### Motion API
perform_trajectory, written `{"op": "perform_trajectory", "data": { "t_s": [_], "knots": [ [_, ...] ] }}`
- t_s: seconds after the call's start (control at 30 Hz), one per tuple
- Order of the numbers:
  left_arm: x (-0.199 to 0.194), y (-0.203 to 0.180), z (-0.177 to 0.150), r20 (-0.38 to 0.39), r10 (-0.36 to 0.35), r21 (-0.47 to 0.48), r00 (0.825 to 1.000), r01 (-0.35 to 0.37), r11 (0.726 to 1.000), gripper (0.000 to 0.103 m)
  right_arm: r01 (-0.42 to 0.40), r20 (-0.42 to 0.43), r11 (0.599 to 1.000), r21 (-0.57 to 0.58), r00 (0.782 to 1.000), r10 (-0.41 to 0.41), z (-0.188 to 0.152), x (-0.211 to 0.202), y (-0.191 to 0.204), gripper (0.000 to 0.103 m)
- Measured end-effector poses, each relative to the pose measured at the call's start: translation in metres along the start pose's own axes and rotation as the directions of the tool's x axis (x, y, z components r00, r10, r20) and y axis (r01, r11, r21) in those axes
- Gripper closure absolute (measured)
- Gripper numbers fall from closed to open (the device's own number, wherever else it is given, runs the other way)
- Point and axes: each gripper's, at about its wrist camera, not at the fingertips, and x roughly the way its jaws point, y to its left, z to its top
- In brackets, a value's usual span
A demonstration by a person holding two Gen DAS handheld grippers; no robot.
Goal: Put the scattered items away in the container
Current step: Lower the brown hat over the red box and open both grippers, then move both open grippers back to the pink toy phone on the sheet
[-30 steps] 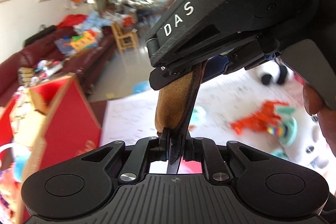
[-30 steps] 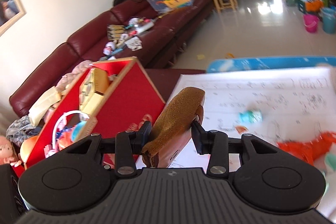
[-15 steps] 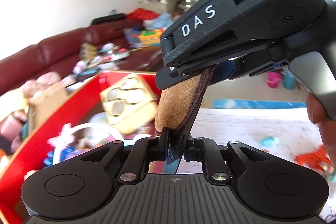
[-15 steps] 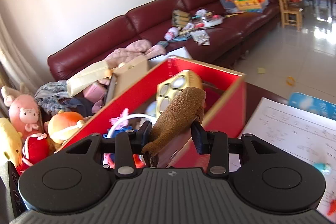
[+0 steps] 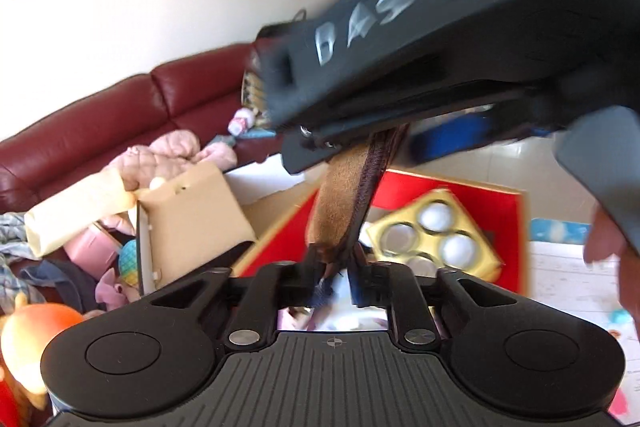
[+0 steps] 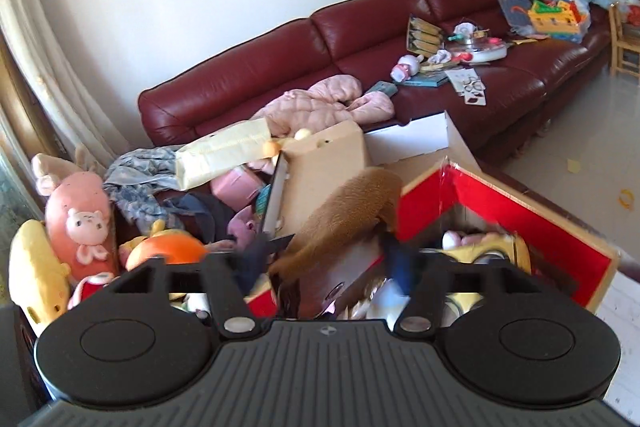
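A brown suede pouch with a dark zipper edge hangs over the red box, blurred by motion. My left gripper has its jaws opening; the pouch's lower end sits in the gap and the pads no longer press it. In the right wrist view the pouch slants between the fingers of my right gripper, whose jaws are also opening wide and stand clear of its sides. The right gripper's black body fills the upper right of the left wrist view, a hand behind it.
The red box holds a gold tray of white balls and other toys. A cardboard box, plush toys and a pink jacket crowd the left. A cluttered maroon sofa runs behind. White paper lies at right.
Both grippers swung left from the white paper to above the red box with the pouch. Both sets of jaws, shut on the pouch before, have spread apart and the pouch is loose.
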Motion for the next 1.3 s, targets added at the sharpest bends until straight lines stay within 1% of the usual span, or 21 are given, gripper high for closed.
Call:
{"op": "perform_trajectory", "data": {
  "t_s": [0.03, 0.07, 0.1, 0.13, 0.17, 0.2, 0.23, 0.33, 0.47, 0.53, 0.6, 0.73, 0.87, 1.2, 1.3],
  "knots": [
    [0.009, 0.006, 0.002, -0.018, 0.025, -0.013, 1.000, -0.025, 1.000, 0.036, 0.036, 0.022, 0.999, 0.011, 0.999, -0.036, 0.002, 0.004, -0.002, 0.006],
    [0.015, 0.010, 0.001, -0.025, 0.048, -0.020, 0.999, -0.048, 0.999, 0.028, 0.056, 0.048, 0.998, 0.026, 0.997, -0.058, 0.001, 0.004, -0.006, 0.006],
    [0.019, 0.013, -0.002, -0.034, 0.068, -0.029, 0.997, -0.069, 0.997, 0.028, 0.052, 0.055, 0.998, 0.048, 0.997, -0.055, -0.001, 0.004, -0.011, 0.006],
    [0.021, 0.015, -0.005, -0.047, 0.070, -0.037, 0.996, -0.071, 0.997, 0.028, 0.034, 0.045, 0.997, 0.070, 0.998, -0.037, -0.004, 0.004, -0.017, 0.006],
    [0.020, 0.017, -0.011, -0.056, 0.057, -0.052, 0.997, -0.060, 0.997, 0.026, 0.019, 0.030, 0.996, 0.083, 0.999, -0.022, -0.008, 0.005, -0.022, 0.006],
    [0.020, 0.018, -0.015, -0.066, 0.049, -0.066, 0.997, -0.053, 0.996, 0.022, 0.020, 0.018, 0.996, 0.082, 1.000, -0.022, -0.012, 0.007, -0.025, 0.006],
    [0.021, 0.017, -0.020, -0.076, 0.050, -0.074, 0.996, -0.055, 0.996, 0.021, 0.035, 0.010, 0.997, 0.073, 0.999, -0.036, -0.015, 0.008, -0.028, 0.006],
    [0.022, 0.012, -0.031, -0.097, 0.060, -0.072, 0.993, -0.067, 0.995, 0.021, 0.061, -0.024, 0.996, 0.072, 0.998, -0.059, -0.025, 0.014, -0.036, 0.006],
    [0.020, 0.008, -0.040, -0.116, 0.026, -0.087, 0.993, -0.036, 0.996, 0.020, 0.077, -0.064, 0.993, 0.092, 0.995, -0.071, -0.036, 0.016, -0.043, 0.006],
    [0.017, 0.005, -0.040, -0.108, 0.027, -0.077, 0.994, -0.035, 0.996, 0.019, 0.072, -0.078, 0.993, 0.089, 0.995, -0.065, -0.039, 0.015, -0.043, 0.006],
    [0.017, 0.004, -0.039, -0.092, 0.030, -0.065, 0.995, -0.036, 0.997, 0.015, 0.056, -0.077, 0.995, 0.083, 0.996, -0.050, -0.040, 0.010, -0.040, 0.006],
    [0.007, -0.005, -0.036, -0.073, 0.020, -0.056, 0.997, -0.025, 0.998, 0.015, 0.032, -0.081, 0.998, 0.053, 0.996, -0.028, -0.039, -0.002, -0.033, 0.006],
    [-0.001, -0.014, -0.035, -0.057, 0.010, -0.048, 0.998, -0.013, 0.999, 0.012, 0.030, -0.081, 0.999, 0.036, 0.996, -0.027, -0.039, -0.012, -0.030, 0.004],
    [-0.014, -0.040, -0.035, -0.044, -0.006, 0.016, 0.999, 0.007, 1.000, 0.011, 0.086, -0.090, 0.996, 0.036, 0.993, -0.082, -0.044, -0.034, -0.047, 0.004],
    [-0.021, -0.050, -0.034, -0.035, -0.026, 0.032, 0.999, 0.027, 0.999, 0.011, 0.101, -0.083, 0.994, 0.047, 0.992, -0.097, -0.047, -0.043, -0.055, 0.004]
  ]
}}
